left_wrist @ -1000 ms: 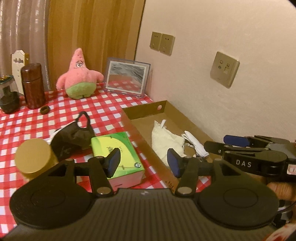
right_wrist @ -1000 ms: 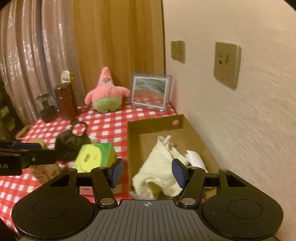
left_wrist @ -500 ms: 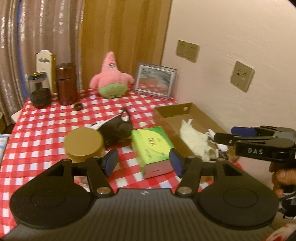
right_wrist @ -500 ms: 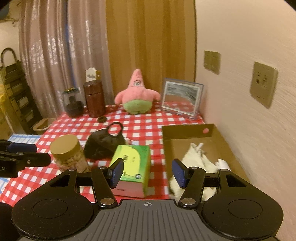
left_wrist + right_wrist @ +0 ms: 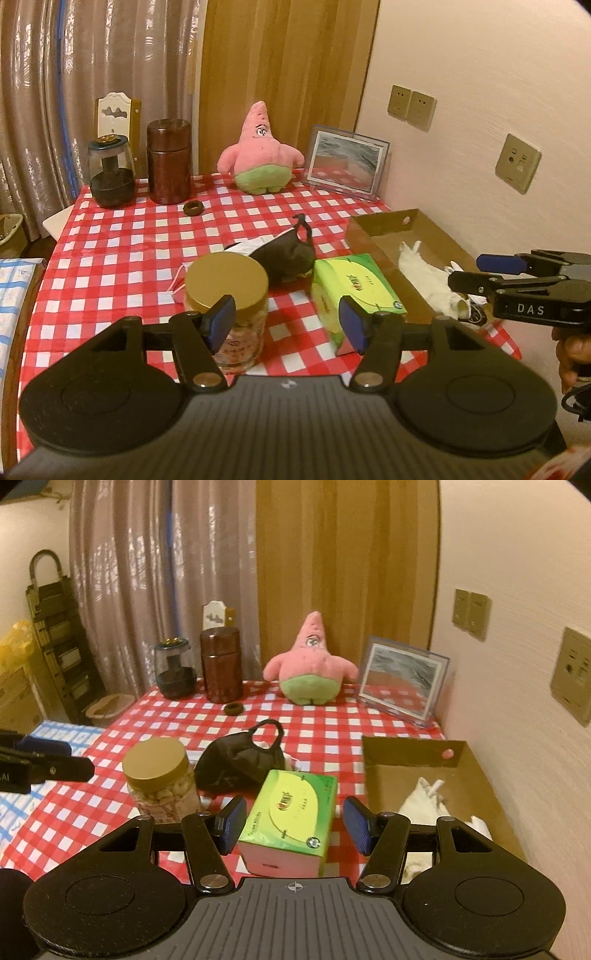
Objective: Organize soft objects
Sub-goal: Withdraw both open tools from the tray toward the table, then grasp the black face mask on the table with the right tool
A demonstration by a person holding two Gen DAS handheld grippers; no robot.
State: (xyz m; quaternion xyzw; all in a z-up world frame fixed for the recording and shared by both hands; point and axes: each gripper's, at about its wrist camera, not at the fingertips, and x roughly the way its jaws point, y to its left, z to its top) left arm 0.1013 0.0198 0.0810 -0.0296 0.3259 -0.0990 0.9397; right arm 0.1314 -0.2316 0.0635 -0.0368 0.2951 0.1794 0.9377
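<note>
Nearest the camera, the left gripper hangs above the table edge with its jaws apart and nothing between them; they have just been opening a little. The right gripper is likewise released and empty, its blue pads framing a green tissue pack on the red checked tablecloth without touching it. Left of the pack stands a clear jar with a gold lid. Just behind both lies a crumpled black face mask, a white mask peeking from under it. Against the right wall sits an open cardboard box holding a white cloth and a small white bundle beside it. Farther back, a dark ring lies on the tablecloth. At the far edge, a pink starfish plush toy sits upright between a brown canister and a leaning framed picture. A glass jar stands left of the canister.
</note>
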